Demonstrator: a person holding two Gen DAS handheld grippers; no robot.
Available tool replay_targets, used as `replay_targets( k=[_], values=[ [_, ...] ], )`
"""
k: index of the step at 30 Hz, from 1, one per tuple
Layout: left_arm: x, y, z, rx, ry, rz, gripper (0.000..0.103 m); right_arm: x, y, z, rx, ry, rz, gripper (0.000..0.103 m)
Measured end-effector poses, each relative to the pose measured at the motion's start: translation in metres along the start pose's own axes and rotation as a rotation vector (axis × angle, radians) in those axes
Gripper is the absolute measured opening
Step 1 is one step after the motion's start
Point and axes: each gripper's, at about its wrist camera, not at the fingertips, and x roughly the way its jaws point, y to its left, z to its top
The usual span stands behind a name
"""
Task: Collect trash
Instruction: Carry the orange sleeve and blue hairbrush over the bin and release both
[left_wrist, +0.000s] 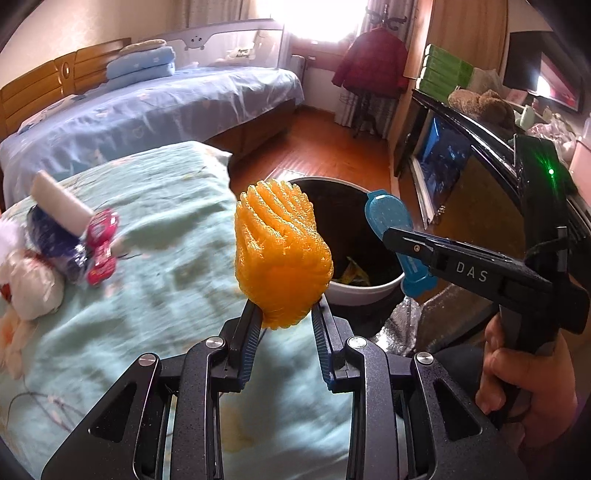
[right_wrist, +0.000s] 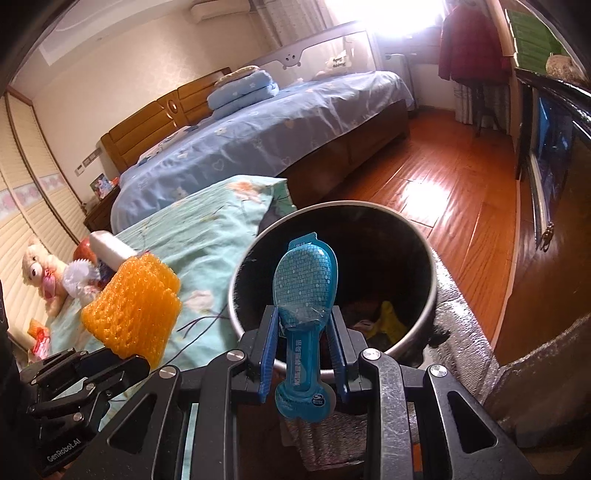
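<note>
The left gripper (left_wrist: 286, 314) pinches a spongy orange foam net (left_wrist: 282, 254) with ribbed mesh. The right gripper (right_wrist: 303, 332) clamps a glossy blue spoon-shaped plastic packet (right_wrist: 304, 291) above the round, dark-lined bin (right_wrist: 424, 254).

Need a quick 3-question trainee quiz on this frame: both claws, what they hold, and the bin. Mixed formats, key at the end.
1. Multiple choice: what does the left claw grip?
A. a teddy bear
B. an orange foam net
C. a glass bottle

2. True or false: the trash bin is empty.

3. Fill in: the right claw holds a blue spoon-shaped ______ above the bin's opening.

Key:
1. B. The orange foam net sits pinched at its lower end between the two fingers.
2. False. Yellow wrappers and other scraps lie at the bottom.
3. Packet. It is clamped near its narrow neck, wide end pointing away from the claw.
</note>
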Motion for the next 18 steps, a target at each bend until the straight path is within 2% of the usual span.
replay_targets(
  k=[18],
  values=[
    [0.043, -0.026, 0.026, 0.029, 0.043, -0.035, 0.027, 0.018, -0.035, 0.021, 0.026, 0.020, -0.042, 0.027]
  ],
)
